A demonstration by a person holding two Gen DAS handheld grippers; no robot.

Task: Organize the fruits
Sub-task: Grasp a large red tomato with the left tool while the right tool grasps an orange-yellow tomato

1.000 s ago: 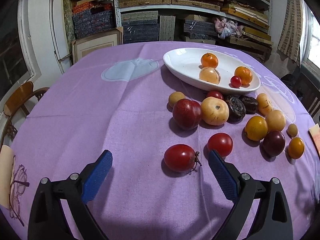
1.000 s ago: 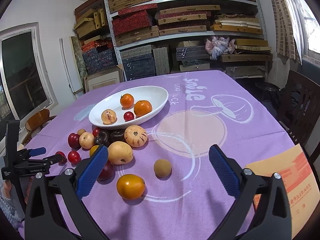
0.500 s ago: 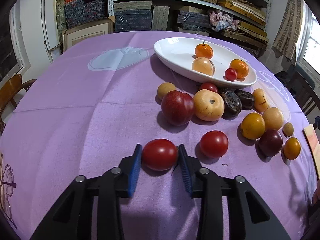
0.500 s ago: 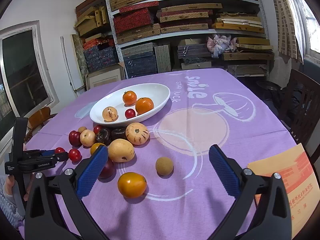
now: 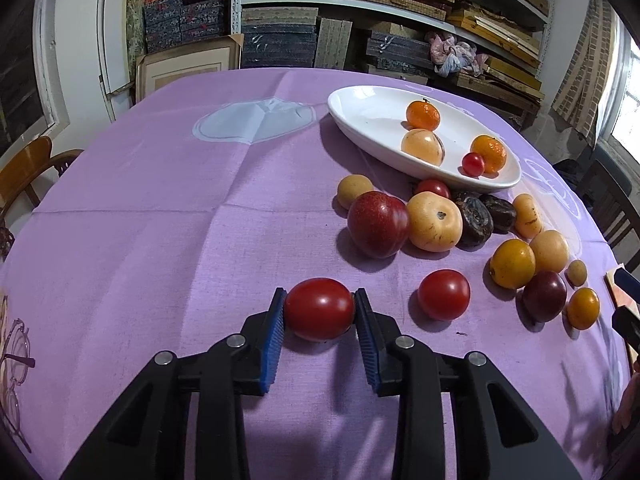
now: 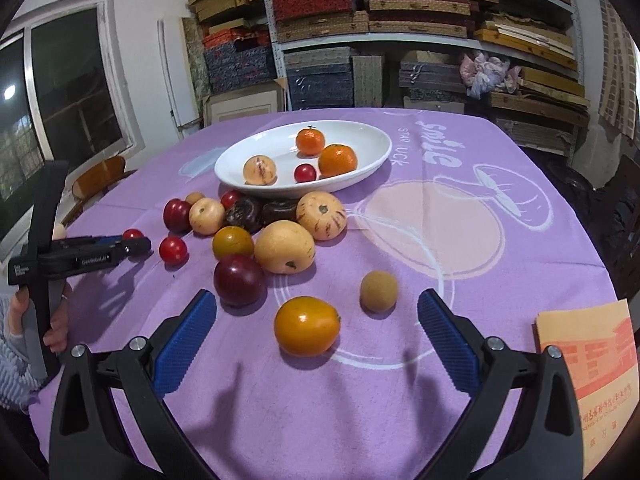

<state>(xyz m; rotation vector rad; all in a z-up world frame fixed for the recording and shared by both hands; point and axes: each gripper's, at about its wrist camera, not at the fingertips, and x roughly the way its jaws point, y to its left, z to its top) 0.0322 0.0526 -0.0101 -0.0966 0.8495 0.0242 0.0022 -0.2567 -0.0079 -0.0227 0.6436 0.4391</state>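
Note:
My left gripper (image 5: 319,312) is shut on a red tomato (image 5: 319,309), which sits low over the purple cloth; the gripper also shows in the right wrist view (image 6: 132,245). A second red tomato (image 5: 444,294) lies to its right. A white oval dish (image 5: 368,120) at the back right holds two oranges, a pale fruit and a small red one. My right gripper (image 6: 316,330) is open and empty, with an orange tomato (image 6: 307,325) on the cloth between its fingers and a small brown fruit (image 6: 378,291) just beyond.
A cluster of red, yellow, pale and dark fruits (image 6: 280,228) lies in front of the dish (image 6: 360,148). An orange booklet (image 6: 588,368) lies at the right table edge. Glasses (image 5: 14,360) lie at the left edge. Chairs and stacked shelves surround the table.
My left gripper moved forward and shut on the red tomato. The right gripper stayed open and crept slightly nearer the orange tomato.

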